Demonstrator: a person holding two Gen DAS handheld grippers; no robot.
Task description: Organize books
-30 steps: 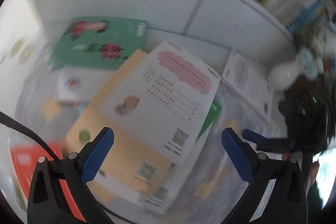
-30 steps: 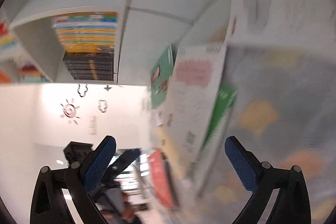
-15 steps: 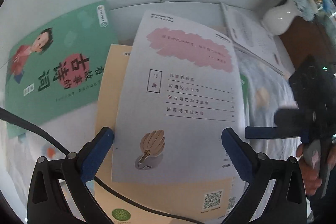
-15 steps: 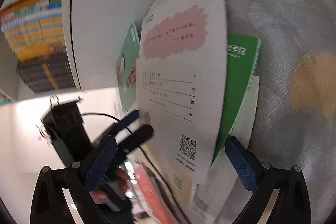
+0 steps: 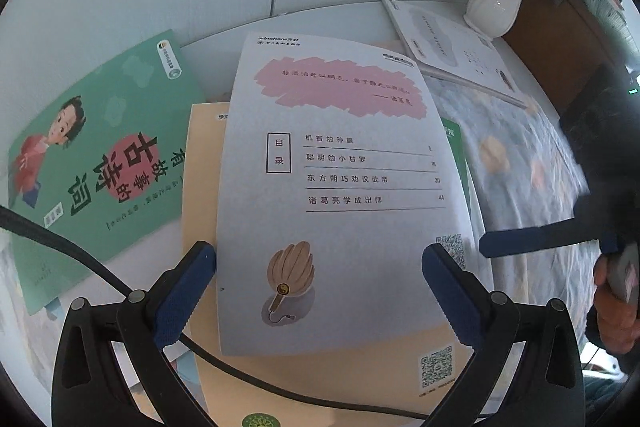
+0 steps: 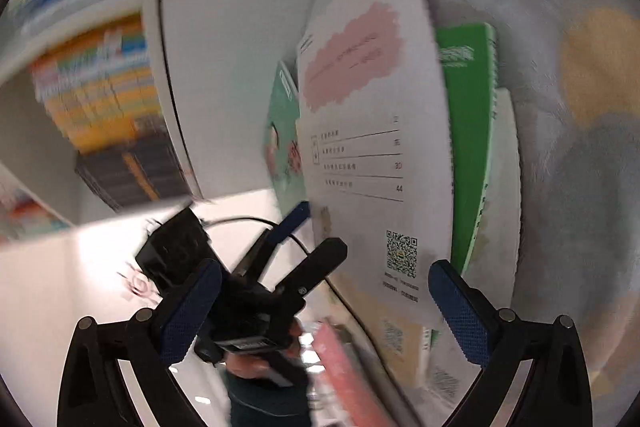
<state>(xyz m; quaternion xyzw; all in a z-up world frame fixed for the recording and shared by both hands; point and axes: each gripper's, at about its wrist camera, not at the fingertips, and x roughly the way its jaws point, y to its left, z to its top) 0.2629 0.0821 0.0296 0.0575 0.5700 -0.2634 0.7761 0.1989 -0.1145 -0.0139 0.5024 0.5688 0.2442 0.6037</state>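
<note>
Books: several, overlapping; two tools

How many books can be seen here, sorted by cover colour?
White: 3 (pink-patch booklet, booklet by the vase, bottom white book)
Green: 2 (cartoon-cover book, bright green book)
Cream: 1 (cream booklet)
Red: 1 (red book, blurred)
Total: 7

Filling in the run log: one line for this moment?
left tongs: open, over white booklet | right tongs: open, beside pile | nothing held | green book left
</note>
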